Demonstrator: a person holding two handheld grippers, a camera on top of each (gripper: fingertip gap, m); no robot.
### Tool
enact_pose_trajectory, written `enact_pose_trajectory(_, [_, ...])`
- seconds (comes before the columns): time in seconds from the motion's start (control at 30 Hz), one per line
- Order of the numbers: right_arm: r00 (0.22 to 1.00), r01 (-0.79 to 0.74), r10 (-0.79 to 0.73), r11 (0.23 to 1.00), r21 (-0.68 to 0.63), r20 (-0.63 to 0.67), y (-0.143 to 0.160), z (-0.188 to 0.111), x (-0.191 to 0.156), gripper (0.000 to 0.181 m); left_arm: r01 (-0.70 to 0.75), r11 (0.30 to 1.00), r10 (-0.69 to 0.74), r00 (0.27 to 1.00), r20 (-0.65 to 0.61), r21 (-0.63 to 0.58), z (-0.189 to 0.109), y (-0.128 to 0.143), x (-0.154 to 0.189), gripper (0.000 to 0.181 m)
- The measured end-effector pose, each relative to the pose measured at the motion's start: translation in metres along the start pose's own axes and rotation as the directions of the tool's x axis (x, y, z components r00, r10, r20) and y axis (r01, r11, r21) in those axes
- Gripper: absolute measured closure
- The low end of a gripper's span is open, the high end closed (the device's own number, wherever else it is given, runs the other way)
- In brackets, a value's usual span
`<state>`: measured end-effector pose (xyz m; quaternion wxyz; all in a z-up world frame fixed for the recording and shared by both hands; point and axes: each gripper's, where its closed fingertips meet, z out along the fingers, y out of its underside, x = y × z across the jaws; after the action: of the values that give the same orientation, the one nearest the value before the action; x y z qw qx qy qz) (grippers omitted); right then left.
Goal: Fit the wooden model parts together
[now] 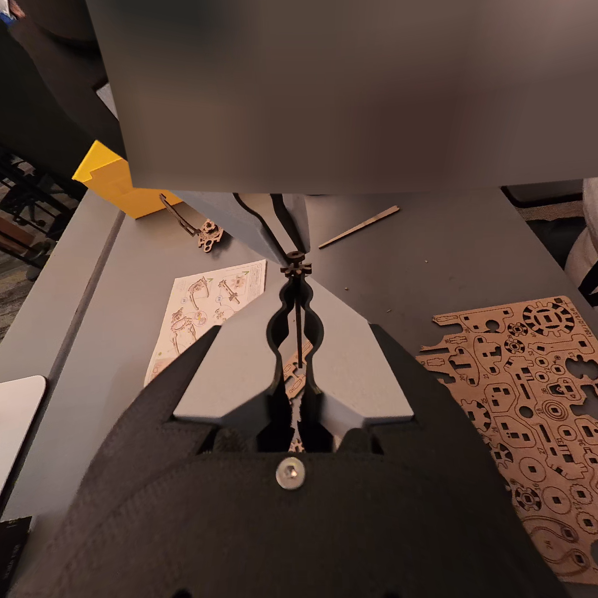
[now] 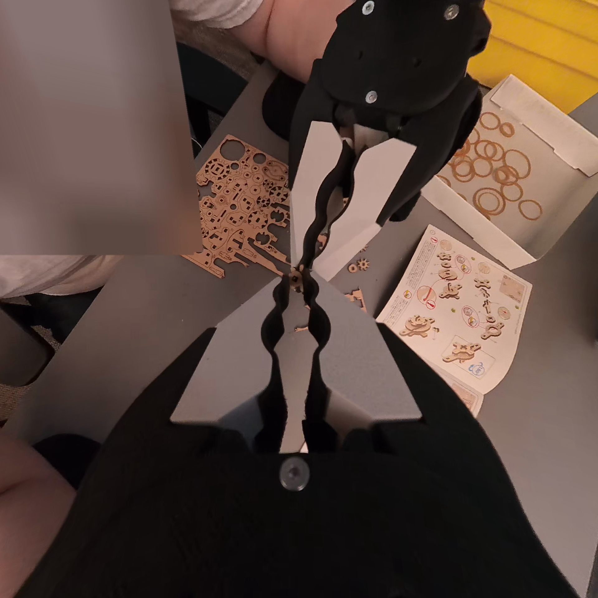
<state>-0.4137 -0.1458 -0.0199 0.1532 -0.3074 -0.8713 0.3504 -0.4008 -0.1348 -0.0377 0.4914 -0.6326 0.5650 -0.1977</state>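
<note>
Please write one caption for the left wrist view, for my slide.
Left gripper holding a thin wooden stick, meeting the right gripper at a small wooden gear.

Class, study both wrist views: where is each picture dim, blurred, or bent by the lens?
Left wrist view: dim, warm light; the small gear shows as a dark silhouette; a smooth blur patch covers the top; the table edge bows from the wide lens. Right wrist view: brighter; the instruction sheet is sharp; a blur patch covers the upper left; the rubber bands look slightly soft.
</note>
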Motion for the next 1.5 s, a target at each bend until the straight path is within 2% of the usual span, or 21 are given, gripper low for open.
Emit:
enact_pose_trajectory(0.3, [0.995,0.096,-0.091,0.976,0.198,-0.034,-0.024,-0.013,0.005,0.173,0.049,0.987,-0.051,0.999,0.006,0.156,-0.015,-0.021,-0.008,0.181])
enact_pose_trajectory(0.4, [0.992,0.119,-0.109,0.97,0.211,-0.056,-0.026,-0.014,0.007,0.174,0.058,0.982,-0.061,0.998,0.01,0.182,-0.017,-0.022,-0.01,0.181])
enact_pose_trajectory(0.43, [0.993,0.121,-0.117,0.967,0.225,-0.03,-0.027,-0.014,0.003,0.181,0.052,0.978,-0.057,0.998,0.02,0.203,-0.019,-0.025,-0.011,0.181])
enact_pose_trajectory(0.47, [0.992,0.128,-0.128,0.958,0.256,-0.014,-0.031,-0.014,0.0,0.181,0.044,0.977,-0.047,0.999,0.012,0.208,-0.02,-0.027,-0.009,0.181])
enact_pose_trajectory(0.53, [0.993,0.116,-0.117,0.962,0.249,-0.011,-0.031,-0.013,0.001,0.181,0.035,0.98,-0.042,0.999,0.028,0.194,-0.02,-0.025,-0.012,0.181])
enact_pose_trajectory(0.6, [0.993,0.108,-0.096,0.966,0.236,-0.063,-0.03,-0.016,0.01,0.181,0.068,0.976,-0.08,0.995,0.051,0.206,-0.021,-0.023,-0.02,0.181])
enact_pose_trajectory(0.67, [0.998,0.059,-0.049,0.961,0.27,-0.045,-0.033,-0.019,0.013,0.181,0.071,0.975,-0.086,0.994,0.064,0.212,-0.022,-0.023,-0.023,0.181])
enact_pose_trajectory(0.77, [0.999,0.037,-0.029,0.959,0.282,-0.031,-0.029,-0.016,0.017,0.181,0.001,0.992,-0.019,0.99,0.141,0.126,-0.019,-0.008,-0.031,0.181])
enact_pose_trajectory(0.83, [1.0,0.019,-0.017,0.95,0.312,-0.011,-0.031,-0.018,0.017,0.181,0.006,0.995,-0.021,0.989,0.15,0.102,-0.016,-0.002,-0.033,0.181])
enact_pose_trajectory(0.93, [0.997,-0.062,0.072,0.945,0.32,-0.019,-0.024,-0.025,0.029,0.181,0.005,0.997,-0.02,0.984,0.177,0.083,-0.018,0.004,-0.04,0.181])
enact_pose_trajectory(1.1, [0.957,-0.288,0.278,0.905,0.312,0.078,-0.006,-0.025,0.044,0.181,0.046,0.992,-0.066,0.982,0.179,0.116,-0.021,0.004,-0.044,0.181])
enact_pose_trajectory(1.17, [0.93,-0.366,0.333,0.879,0.305,0.156,-0.005,-0.024,0.041,0.181,0.03,0.994,-0.05,0.979,0.197,0.103,-0.021,0.005,-0.045,0.181])
enact_pose_trajectory(1.27, [0.87,-0.486,0.409,0.805,0.341,0.274,-0.013,-0.028,0.041,0.181,0.009,0.997,-0.026,0.978,0.207,0.08,-0.019,0.007,-0.045,0.181])
enact_pose_trajectory(1.37, [0.784,-0.613,0.473,0.694,0.378,0.402,-0.021,-0.036,0.046,0.181,0.019,0.996,-0.036,0.979,0.202,0.085,-0.018,0.008,-0.044,0.181])
enact_pose_trajectory(1.5, [0.689,-0.712,0.563,0.645,0.278,0.457,-0.003,-0.023,0.048,0.181,-0.001,0.999,-0.008,0.966,0.26,0.037,-0.024,0.014,-0.055,0.181])
